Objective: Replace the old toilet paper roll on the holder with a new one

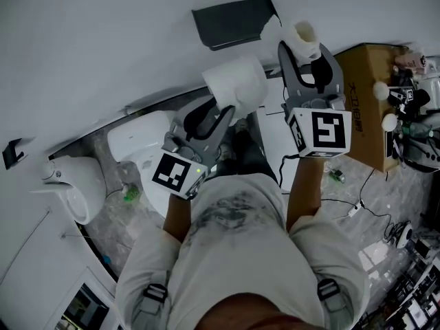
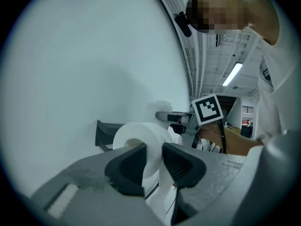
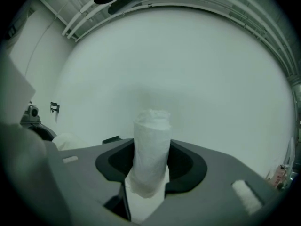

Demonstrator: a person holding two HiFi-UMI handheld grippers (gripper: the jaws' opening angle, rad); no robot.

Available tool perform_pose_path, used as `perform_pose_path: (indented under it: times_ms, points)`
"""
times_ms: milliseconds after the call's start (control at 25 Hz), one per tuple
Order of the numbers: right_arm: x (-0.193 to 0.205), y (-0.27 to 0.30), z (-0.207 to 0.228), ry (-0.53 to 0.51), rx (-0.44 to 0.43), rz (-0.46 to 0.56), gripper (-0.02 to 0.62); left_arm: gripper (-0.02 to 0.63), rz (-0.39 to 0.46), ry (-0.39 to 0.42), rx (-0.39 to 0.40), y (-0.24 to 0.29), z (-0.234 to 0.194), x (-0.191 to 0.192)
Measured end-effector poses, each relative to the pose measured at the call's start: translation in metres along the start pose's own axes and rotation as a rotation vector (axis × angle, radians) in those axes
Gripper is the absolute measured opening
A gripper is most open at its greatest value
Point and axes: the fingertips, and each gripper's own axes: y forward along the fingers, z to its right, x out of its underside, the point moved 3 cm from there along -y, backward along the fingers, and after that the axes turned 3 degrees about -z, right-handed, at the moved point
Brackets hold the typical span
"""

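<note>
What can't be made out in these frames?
- holder spindle: the head view shows only its dark top; in the left gripper view the new roll blocks it.
- old roll lower end: right gripper view, sunk between the jaws.
- cardboard box print: head view, too small.

My head view looks steeply down along the wall (image 1: 103, 40). Each gripper view sits close behind my jaws, facing it; head and left gripper views share the holder (image 1: 230, 23).
</note>
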Motion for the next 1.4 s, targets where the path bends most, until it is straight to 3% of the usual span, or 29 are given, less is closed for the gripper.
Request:
perform_pose_path:
  times_ms: [680,1400]
  points:
    - [0.057,-0.019,0.015,-0.005,0.064,-0.103,0.187,0.127,-0.035,0.005,0.060,0.026,0.009,0.026]
    - [0.132,0.022,0.019,-0.042,-0.032,-0.236,0.188,0.127,-0.036,-0.026,0.018,0.054,-0.006,0.049]
